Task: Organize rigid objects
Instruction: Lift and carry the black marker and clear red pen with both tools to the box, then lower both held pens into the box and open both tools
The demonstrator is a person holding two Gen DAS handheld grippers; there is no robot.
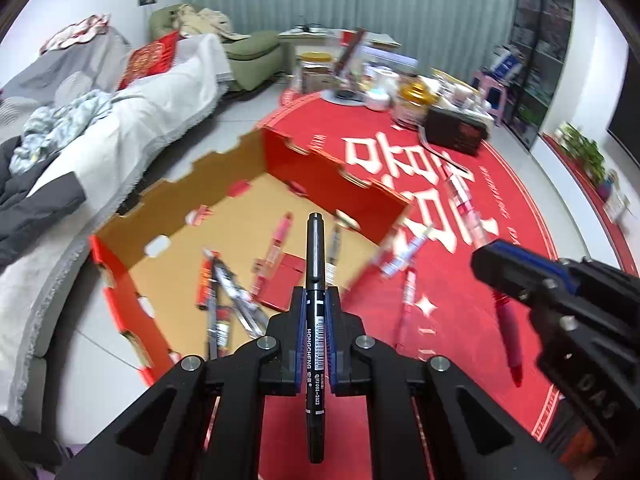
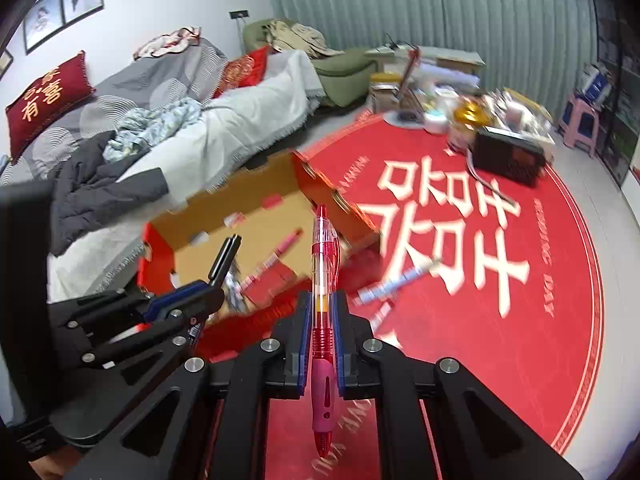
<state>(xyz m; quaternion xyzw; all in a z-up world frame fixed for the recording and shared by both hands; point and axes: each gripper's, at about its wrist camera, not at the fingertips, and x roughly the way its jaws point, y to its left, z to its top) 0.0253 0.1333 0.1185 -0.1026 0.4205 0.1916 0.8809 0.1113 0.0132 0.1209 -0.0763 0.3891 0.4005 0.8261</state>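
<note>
The left gripper point(image 1: 315, 300) is clamped on a black marker point(image 1: 315, 280), its blue pads pressing the barrel on both sides; the marker runs straight along the fingers, cap end pointing forward over the box. The right gripper point(image 2: 323, 304) is closed the same way on a pink-and-clear retractable pen point(image 2: 323, 320), rubber grip end toward the camera, clip end forward. Each gripper shows in the other's view — the right one at the right edge of the left wrist view with the pink pen hanging below its fingers, the left one at the lower left of the right wrist view with the black marker sticking out ahead.

Below and ahead of both lies an open cardboard box point(image 1: 304, 160), red outside and brown inside, with notched walls. On its floor lie several pens and markers point(image 1: 218, 300) and a small red packet point(image 1: 282, 282). The box rests partly on a round red rug point(image 1: 480, 280) with large white characters. More pens point(image 1: 404, 252) lie loose on the rug just beside the box's near corner, blurred. Farther off stand a covered sofa point(image 2: 248, 112) and a cluster of jars and boxes point(image 1: 400, 88).
</note>
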